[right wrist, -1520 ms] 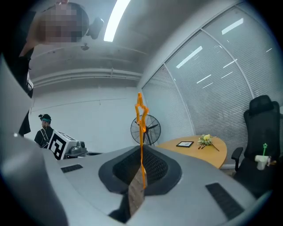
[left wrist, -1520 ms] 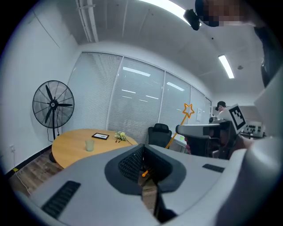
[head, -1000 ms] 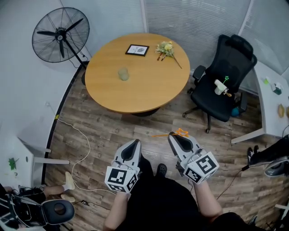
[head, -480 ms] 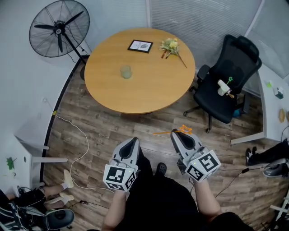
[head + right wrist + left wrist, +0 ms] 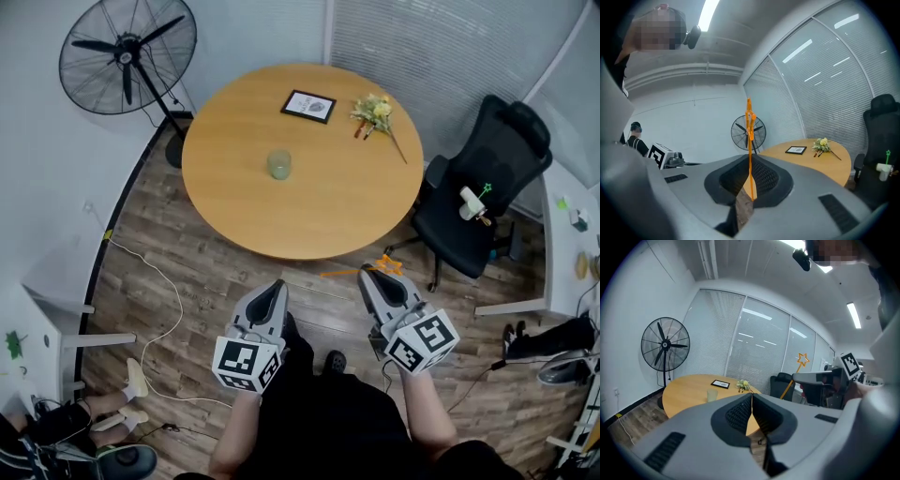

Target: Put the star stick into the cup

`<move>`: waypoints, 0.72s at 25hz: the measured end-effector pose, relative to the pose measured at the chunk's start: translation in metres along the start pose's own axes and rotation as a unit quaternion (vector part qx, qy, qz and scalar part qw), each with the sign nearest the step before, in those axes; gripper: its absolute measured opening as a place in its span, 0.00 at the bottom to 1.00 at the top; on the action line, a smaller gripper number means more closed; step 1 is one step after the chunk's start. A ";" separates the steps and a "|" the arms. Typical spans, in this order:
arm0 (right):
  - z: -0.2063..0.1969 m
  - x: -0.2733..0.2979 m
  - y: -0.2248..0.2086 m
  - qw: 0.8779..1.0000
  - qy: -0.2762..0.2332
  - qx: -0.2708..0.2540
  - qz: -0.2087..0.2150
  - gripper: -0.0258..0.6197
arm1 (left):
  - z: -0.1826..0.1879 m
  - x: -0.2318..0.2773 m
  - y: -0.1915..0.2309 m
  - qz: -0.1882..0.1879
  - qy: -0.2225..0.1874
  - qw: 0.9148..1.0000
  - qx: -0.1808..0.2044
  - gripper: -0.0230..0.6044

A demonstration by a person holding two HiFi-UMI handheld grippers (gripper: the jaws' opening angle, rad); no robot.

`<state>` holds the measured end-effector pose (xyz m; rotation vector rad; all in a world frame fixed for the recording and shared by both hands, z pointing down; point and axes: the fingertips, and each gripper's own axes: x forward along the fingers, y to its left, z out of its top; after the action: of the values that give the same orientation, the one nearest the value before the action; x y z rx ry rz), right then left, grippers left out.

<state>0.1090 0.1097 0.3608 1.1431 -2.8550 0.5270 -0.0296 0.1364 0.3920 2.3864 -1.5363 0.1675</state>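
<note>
Star stick (image 5: 749,154) is a skinny orange rod with an outline star on its end, pinched between the right gripper's (image 5: 370,275) closed jaws, out over the wood floor (image 5: 216,272). Left gripper (image 5: 275,289) is closed too, nothing in it. The pale green cup (image 5: 279,165) sits on the round table (image 5: 347,206), well apart from both.
</note>
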 end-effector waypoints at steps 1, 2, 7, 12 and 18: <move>0.001 0.010 -0.001 1.000 0.004 -0.001 -0.003 0.08 | 0.003 0.003 0.009 0.000 -0.002 1.000 -0.001 0.04; 0.002 0.019 -0.001 1.000 0.007 -0.002 -0.006 0.08 | 0.006 0.005 0.018 0.000 -0.003 1.000 -0.001 0.04; 0.007 0.058 0.002 1.000 0.009 0.001 -0.019 0.08 | 0.017 0.015 0.056 -0.009 -0.004 1.000 0.000 0.04; 0.014 0.088 0.007 0.999 0.006 -0.002 -0.033 0.08 | 0.026 0.021 0.087 -0.021 -0.009 1.000 0.000 0.04; 0.012 0.106 0.006 0.998 0.008 -0.004 -0.054 0.08 | 0.027 0.031 0.108 -0.037 -0.011 0.999 0.002 0.04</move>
<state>0.0287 0.0396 0.3626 1.2772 -2.7597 0.5159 -0.1161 0.0591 0.3940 2.4512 -1.4569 0.1282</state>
